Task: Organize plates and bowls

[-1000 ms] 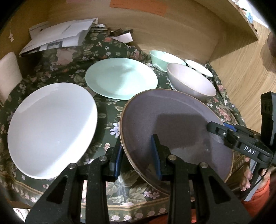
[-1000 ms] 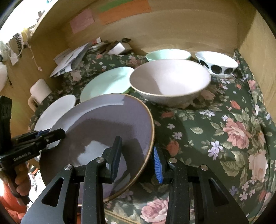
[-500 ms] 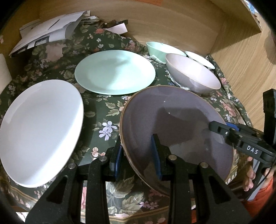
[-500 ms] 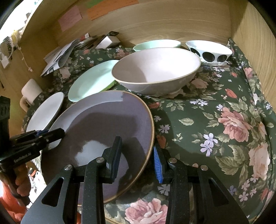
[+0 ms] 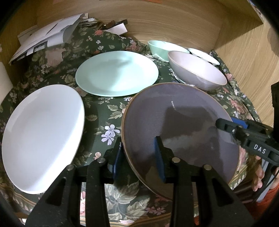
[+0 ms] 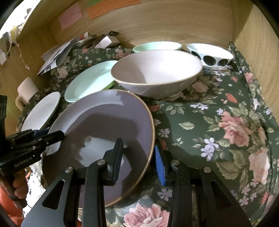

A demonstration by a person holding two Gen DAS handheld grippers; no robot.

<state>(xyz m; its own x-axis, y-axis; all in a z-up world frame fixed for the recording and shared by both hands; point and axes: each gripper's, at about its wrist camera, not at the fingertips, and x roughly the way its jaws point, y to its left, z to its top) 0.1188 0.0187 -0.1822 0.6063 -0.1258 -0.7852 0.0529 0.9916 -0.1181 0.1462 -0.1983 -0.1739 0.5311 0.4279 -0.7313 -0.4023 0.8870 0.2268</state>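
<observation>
A purple plate with a brown rim (image 5: 179, 122) (image 6: 104, 125) is held over the near part of the floral cloth (image 6: 218, 122). My left gripper (image 5: 137, 155) is shut on its left rim. My right gripper (image 6: 138, 157) is shut on its right rim. Each gripper shows in the other's view, the right one (image 5: 232, 125) and the left one (image 6: 48, 135). A white plate (image 5: 43, 136) lies at the left and a mint plate (image 5: 116, 73) behind it. A pale pink bowl (image 6: 157, 71), a mint bowl (image 6: 157, 46) and a white bowl with dark spots (image 6: 211, 54) stand at the back.
Wooden walls (image 6: 258, 57) enclose the back and right side. Loose papers and a small box (image 5: 52, 36) lie at the back left. Coloured notes (image 6: 111, 7) hang on the back wall. A white roll (image 6: 27, 87) stands at the far left.
Both grippers have carried the purple plate a little forward and lower over the cloth. The bowls and other plates have not moved.
</observation>
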